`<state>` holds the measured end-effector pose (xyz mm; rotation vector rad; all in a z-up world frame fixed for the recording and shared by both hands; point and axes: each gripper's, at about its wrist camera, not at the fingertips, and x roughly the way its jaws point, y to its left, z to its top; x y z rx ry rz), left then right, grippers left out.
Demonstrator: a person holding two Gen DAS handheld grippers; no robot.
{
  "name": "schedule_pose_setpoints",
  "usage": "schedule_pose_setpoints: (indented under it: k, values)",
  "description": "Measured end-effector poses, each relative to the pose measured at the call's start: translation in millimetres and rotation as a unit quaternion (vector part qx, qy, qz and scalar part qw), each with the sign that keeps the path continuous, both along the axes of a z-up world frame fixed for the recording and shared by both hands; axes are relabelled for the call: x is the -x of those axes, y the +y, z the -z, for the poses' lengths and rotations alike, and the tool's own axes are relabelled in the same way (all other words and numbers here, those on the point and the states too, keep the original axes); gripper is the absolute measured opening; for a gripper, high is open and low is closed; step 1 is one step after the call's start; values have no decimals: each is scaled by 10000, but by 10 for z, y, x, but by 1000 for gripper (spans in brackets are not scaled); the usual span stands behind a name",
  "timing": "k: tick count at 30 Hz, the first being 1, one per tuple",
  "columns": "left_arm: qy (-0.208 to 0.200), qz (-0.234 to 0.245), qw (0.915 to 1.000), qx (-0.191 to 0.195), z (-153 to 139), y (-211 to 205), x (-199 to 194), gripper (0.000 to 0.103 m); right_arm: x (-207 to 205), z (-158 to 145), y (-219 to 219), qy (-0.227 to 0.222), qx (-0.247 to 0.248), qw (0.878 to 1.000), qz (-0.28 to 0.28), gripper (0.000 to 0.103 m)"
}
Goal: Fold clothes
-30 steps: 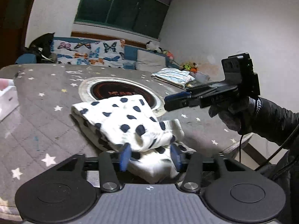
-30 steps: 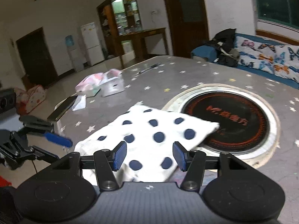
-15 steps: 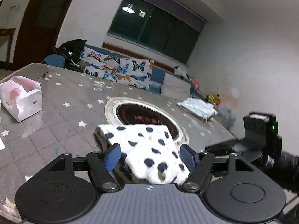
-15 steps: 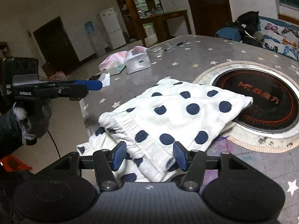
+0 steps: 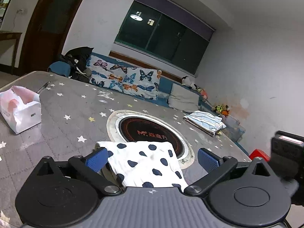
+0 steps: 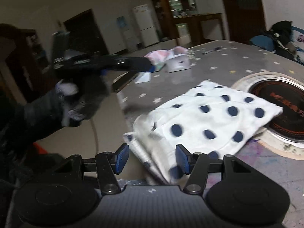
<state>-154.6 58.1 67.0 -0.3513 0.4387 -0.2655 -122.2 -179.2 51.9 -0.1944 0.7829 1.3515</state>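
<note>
A folded white garment with dark blue dots [image 5: 144, 163] [image 6: 209, 117] lies on the grey star-patterned table [image 5: 62, 133], its far edge over the round hob inset [image 5: 150, 131]. My left gripper [image 5: 152, 160] hovers just in front of it, jaws opening wide; the cloth shows between the pads [image 5: 96, 159] but they do not press it. In the right wrist view the left gripper [image 6: 148, 66] is blurred, held in a gloved hand [image 6: 79, 102]. My right gripper [image 6: 152, 158] stands half open over the garment's near corner, gripping nothing.
A white box with pink wrapping [image 5: 20, 110] [image 6: 177, 62] sits on the table's left side. A folded striped cloth [image 5: 205, 119] lies at the far right corner. A sofa with butterfly cushions [image 5: 125, 79] runs behind the table. The table edge [image 6: 123, 102] drops off beside the garment.
The left gripper let go of the garment, spread its jaws wide and drew back upward. The garment now lies flat and folded. The right gripper shifted toward the garment's near corner.
</note>
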Motion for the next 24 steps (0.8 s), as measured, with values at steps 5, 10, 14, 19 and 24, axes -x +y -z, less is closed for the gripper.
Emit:
schedule_pose_setpoints:
  k: [5, 10, 14, 19, 24]
  values:
    - [295, -82, 9995, -95, 97, -83, -55, 102, 110, -46, 13, -193, 84, 9998, -12, 56]
    - [484, -180, 9982, -303, 187, -136, -35, 102, 160, 12, 122, -664, 405, 9970, 59, 56]
    - [610, -365, 9974, -71, 206, -50, -47, 102, 295, 58, 269, -1213, 702, 9896, -332, 56]
    - [710, -499, 9960, 206, 198, 25, -71, 102, 500, 161, 465, -2122, 1035, 9681, -833, 56]
    - [762, -610, 9947, 314, 218, 53, -67, 102, 807, 284, 585, -3201, 1343, 9298, -1223, 49]
